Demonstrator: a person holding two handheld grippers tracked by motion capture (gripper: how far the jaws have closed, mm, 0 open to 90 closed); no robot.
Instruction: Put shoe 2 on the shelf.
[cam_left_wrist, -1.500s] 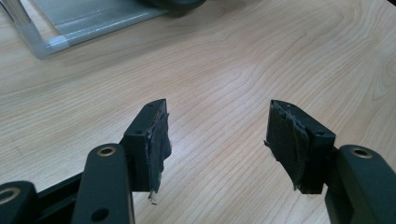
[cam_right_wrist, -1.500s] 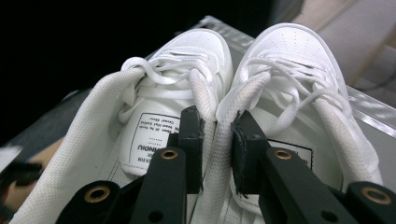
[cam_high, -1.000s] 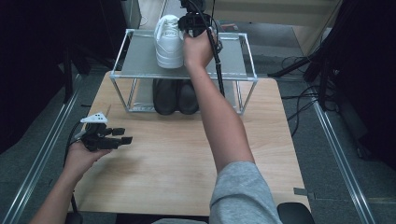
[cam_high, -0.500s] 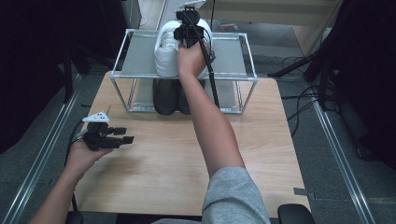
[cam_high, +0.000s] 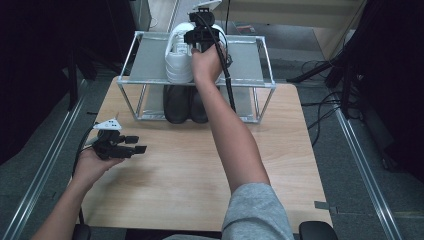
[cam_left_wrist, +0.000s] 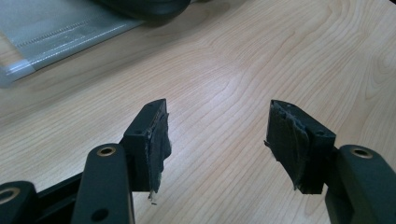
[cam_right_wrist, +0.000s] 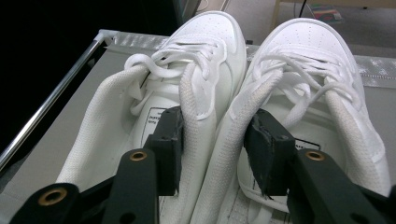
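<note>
Printed labels inside the white sneakers (cam_right_wrist: 224, 70) are too small to read. The pair sits side by side on the top shelf of the metal rack (cam_high: 250, 52); black shoes (cam_high: 185, 102) sit below. The right gripper (cam_right_wrist: 215, 140) straddles both inner collars, jaws just opening, pads slack. The left gripper (cam_left_wrist: 215, 140) hangs wide open, empty, over the worktop (cam_left_wrist: 233, 60).

Lab-like recording space, wooden table (cam_high: 280, 150), floor rails (cam_high: 365, 170), trailing cables (cam_high: 320, 105)
</note>
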